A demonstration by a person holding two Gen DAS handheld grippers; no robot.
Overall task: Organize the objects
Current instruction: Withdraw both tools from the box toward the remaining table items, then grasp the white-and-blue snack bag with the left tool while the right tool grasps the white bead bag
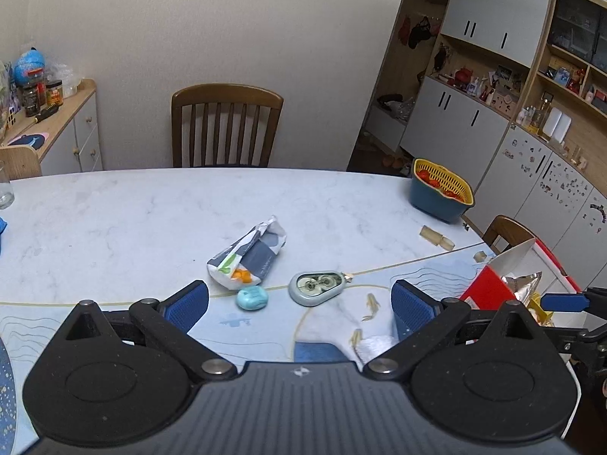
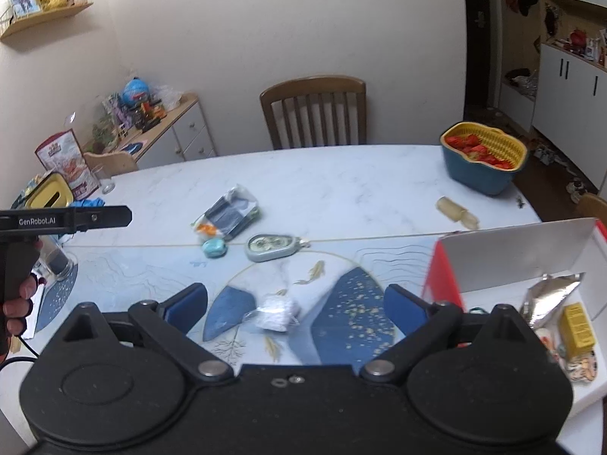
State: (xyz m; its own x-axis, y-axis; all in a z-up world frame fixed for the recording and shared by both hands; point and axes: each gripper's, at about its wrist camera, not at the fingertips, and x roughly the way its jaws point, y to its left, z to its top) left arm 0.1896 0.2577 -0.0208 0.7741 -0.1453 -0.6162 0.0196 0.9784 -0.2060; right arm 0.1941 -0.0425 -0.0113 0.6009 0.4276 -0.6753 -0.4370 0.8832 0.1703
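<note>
The marble-look table (image 2: 341, 174) fills the middle of both views, with a blue fish-patterned mat (image 2: 353, 303) across its near edge. At the right edge of the right wrist view sits an open red-and-white box (image 2: 512, 261), its flap up, already holding a silver pouch (image 2: 550, 295) and a yellow packet (image 2: 576, 326). A blue basket with a yellow strainer (image 2: 483, 159) stands at upper right.

Still loose at centre frame are a crumpled snack bag (image 1: 248, 252) (orange pieces show at its mouth), a grey-green tape dispenser (image 1: 316, 287) just beside it, a teal oval piece (image 1: 252, 297) touching the bag's lower edge, and a small clear bag of white bits (image 2: 277, 313) low in the right wrist view.

Likely trouble: pinching the snack bag by its closed end would spill the contents, and the teal piece could skid off slick marble.

The left gripper (image 1: 299, 303) and the right gripper (image 2: 296, 303) both hover above the mat, level and pointing forward, tongs spread wide and empty.
</note>
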